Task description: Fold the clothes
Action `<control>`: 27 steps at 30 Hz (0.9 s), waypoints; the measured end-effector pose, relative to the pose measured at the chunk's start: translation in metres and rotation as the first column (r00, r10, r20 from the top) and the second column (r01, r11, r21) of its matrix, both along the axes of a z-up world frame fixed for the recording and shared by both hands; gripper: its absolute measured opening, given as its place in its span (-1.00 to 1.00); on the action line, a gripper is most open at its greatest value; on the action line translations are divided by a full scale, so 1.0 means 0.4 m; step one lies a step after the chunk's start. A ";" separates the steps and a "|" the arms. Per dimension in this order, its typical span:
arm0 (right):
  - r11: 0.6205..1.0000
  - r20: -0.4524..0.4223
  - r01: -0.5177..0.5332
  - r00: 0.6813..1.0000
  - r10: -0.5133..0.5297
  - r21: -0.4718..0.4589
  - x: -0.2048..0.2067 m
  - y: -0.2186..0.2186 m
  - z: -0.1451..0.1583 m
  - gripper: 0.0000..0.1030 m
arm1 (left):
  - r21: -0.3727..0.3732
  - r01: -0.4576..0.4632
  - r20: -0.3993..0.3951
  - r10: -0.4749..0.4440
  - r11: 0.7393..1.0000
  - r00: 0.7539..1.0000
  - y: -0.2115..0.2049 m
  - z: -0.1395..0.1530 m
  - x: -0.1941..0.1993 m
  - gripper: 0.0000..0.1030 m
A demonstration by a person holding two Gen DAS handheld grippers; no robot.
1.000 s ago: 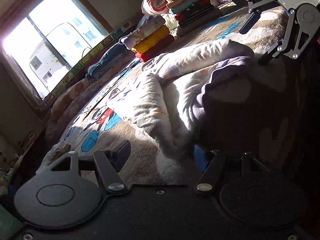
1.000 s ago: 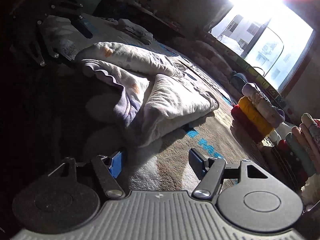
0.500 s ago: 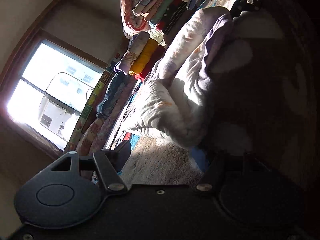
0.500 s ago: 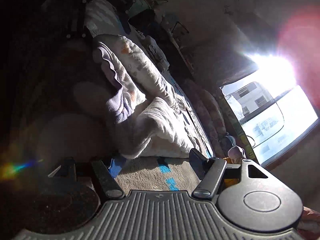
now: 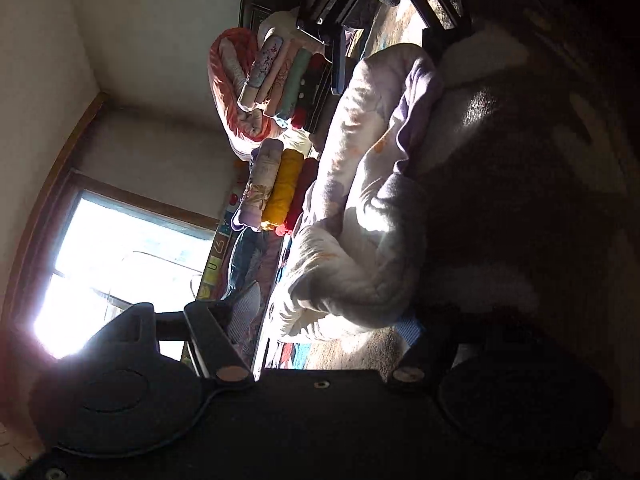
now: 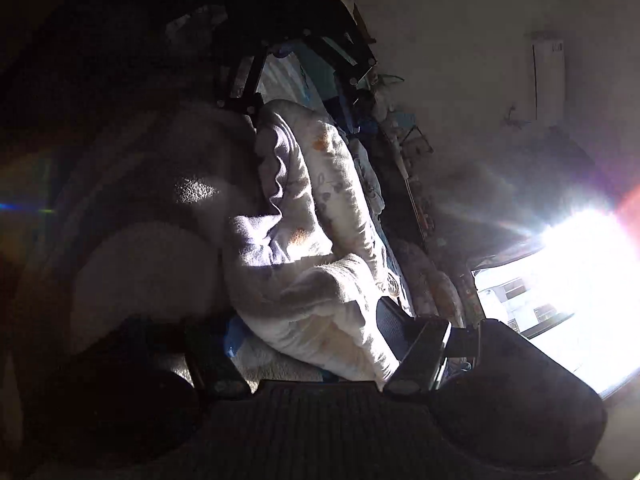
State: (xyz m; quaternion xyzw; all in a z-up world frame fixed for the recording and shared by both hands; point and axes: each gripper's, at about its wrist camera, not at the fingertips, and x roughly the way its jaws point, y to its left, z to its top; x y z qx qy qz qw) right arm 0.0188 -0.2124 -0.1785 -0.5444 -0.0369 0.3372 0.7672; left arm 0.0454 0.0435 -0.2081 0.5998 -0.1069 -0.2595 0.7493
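A rumpled pale garment (image 5: 360, 216) runs down the middle of the left wrist frame, lying on a patterned blanket (image 5: 520, 200). The left gripper (image 5: 320, 320) stands wide open, holding nothing, its fingers either side of the garment's near end. The right gripper (image 6: 308, 328) is equally spread around the opposite end. Folded clothes stacks (image 5: 280, 188) sit at centre left, beside a bright window (image 5: 120, 260).

Blanket-covered bed (image 5: 520, 184) under a crumpled pale garment (image 5: 360, 216), stacked folded clothes (image 5: 280, 192) beyond.
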 end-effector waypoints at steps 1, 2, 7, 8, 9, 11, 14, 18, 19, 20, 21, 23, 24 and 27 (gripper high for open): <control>1.000 -0.013 -0.007 1.000 0.007 -0.004 0.000 0.003 0.003 0.04 | 0.015 0.016 0.001 -0.016 1.000 1.000 -0.001 0.002 -0.001 0.37; 1.000 -0.026 -0.013 1.000 0.013 -0.009 0.000 0.006 0.005 -0.03 | 0.022 0.022 -0.008 -0.022 1.000 1.000 0.000 0.005 0.000 0.36; 0.999 -0.098 0.001 0.995 0.004 0.044 -0.011 0.018 0.043 -0.30 | -0.004 0.000 -0.129 -0.001 1.000 0.992 -0.001 0.048 0.006 -0.23; 0.997 -0.113 0.013 0.994 -0.005 0.070 -0.012 0.020 0.057 -0.32 | -0.026 -0.003 -0.163 -0.001 1.000 0.987 -0.004 0.067 0.012 -0.24; 0.994 -0.134 0.026 0.991 -0.012 0.103 -0.011 0.020 0.074 -0.33 | -0.054 -0.009 -0.198 -0.002 0.998 0.980 -0.003 0.090 0.020 -0.27; 0.982 -0.180 0.060 0.983 -0.028 0.178 0.001 0.015 0.117 -0.34 | -0.107 -0.023 -0.268 -0.007 0.994 0.963 -0.003 0.135 0.036 -0.29; 0.949 -0.252 0.112 0.967 -0.036 0.293 0.032 -0.005 0.188 -0.35 | -0.173 -0.043 -0.351 -0.021 0.984 0.936 0.003 0.202 0.069 -0.29; 0.878 -0.404 0.192 0.915 0.001 0.439 0.114 -0.058 0.277 -0.35 | -0.304 -0.090 -0.497 -0.077 0.948 0.865 0.022 0.285 0.143 -0.29; 0.855 -0.432 0.215 0.902 0.012 0.472 0.133 -0.069 0.292 -0.35 | -0.341 -0.108 -0.528 -0.095 0.934 0.844 0.028 0.303 0.167 -0.29; 0.820 -0.474 0.252 0.880 0.027 0.515 0.164 -0.094 0.308 -0.34 | -0.380 -0.131 -0.560 -0.115 0.916 0.821 0.033 0.320 0.193 -0.29; 0.781 -0.513 0.290 0.857 0.046 0.553 0.195 -0.119 0.323 -0.35 | -0.425 -0.163 -0.593 -0.138 0.890 0.793 0.041 0.335 0.226 -0.29; 0.694 -0.546 0.359 0.836 0.058 0.623 0.243 -0.155 0.336 -0.34 | -0.518 -0.236 -0.646 -0.195 0.822 0.738 0.057 0.356 0.292 -0.26; 0.650 -0.581 0.398 0.809 0.084 0.648 0.273 -0.182 0.340 -0.35 | -0.571 -0.280 -0.645 -0.212 0.771 0.734 0.066 0.361 0.322 -0.26; 0.494 -0.632 0.493 0.758 0.160 0.716 0.359 -0.213 0.322 -0.34 | -0.674 -0.435 -0.686 -0.287 0.597 0.669 0.075 0.364 0.426 -0.25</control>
